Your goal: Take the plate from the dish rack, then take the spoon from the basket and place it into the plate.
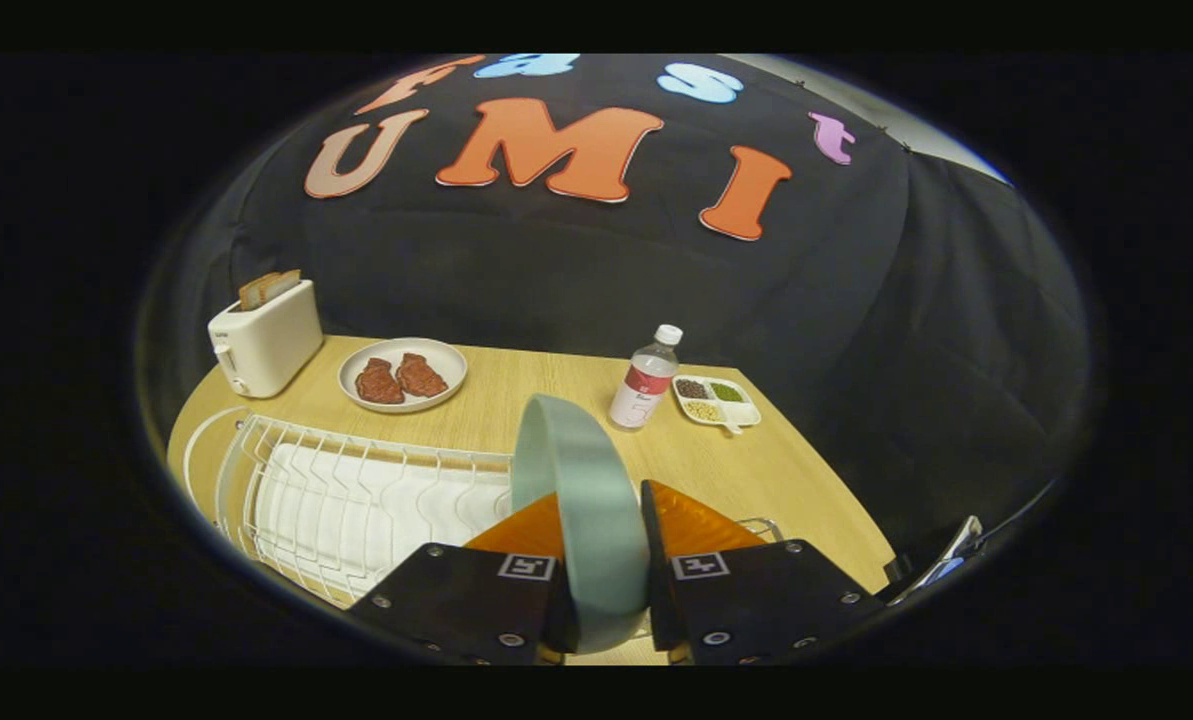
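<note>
Both fingers of my tool [601,585] pinch the pale green round plate [581,500] upright on edge, above the white wire dish rack [356,490] on the wooden bench [516,385].

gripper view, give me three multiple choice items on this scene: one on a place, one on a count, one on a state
1. Where is the water bottle?
A. inside the dish rack
B. on the table between the plate of meat and the divided snack tray
C. on top of the toaster

2. How many pieces of meat lie on the white plate?
A. two
B. four
C. none

3. What is the claw doing?
A. open over a bare table
B. shut on a spoon
C. shut on the grey-green plate, held on edge

Answers:
1 B, the bottle stands on the wooden table, with the snack tray just beside it.
2 A, two brown pieces lie side by side.
3 C, both fingers press the plate's rim, above the dish rack.
</note>
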A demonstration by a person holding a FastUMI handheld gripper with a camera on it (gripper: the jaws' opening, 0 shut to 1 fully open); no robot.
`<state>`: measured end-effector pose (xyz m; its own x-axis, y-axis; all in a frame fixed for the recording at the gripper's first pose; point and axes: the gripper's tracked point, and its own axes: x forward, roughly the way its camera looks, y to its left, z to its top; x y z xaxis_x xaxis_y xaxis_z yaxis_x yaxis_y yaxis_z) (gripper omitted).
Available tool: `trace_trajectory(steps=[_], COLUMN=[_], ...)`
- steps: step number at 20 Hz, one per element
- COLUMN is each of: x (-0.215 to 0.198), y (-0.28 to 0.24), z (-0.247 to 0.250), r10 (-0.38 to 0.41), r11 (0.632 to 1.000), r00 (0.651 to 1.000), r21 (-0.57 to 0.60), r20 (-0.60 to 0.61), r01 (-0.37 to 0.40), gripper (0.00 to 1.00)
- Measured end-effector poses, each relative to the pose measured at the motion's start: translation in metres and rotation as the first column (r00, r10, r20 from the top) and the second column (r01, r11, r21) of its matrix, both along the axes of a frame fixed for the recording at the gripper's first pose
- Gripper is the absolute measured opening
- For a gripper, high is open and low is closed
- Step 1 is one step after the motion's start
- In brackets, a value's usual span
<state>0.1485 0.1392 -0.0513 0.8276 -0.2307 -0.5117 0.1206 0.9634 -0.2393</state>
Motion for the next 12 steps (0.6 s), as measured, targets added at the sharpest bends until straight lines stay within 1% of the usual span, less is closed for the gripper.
trace_trajectory(steps=[5,8,12], x=[-0.014,-0.033,-0.067], y=[-0.003,0.005,0.019], z=[0.009,0.02,0.037], r10=[0.004,0.04,0.103], r11=[0.998,0.992,0.97], r00=[1.0,0.999,0.993], r21=[0.062,0.12,0.217], r20=[0.008,0.026,0.054], r01=[-0.005,-0.043,-0.112], gripper=[0.28,0.28,0.28])
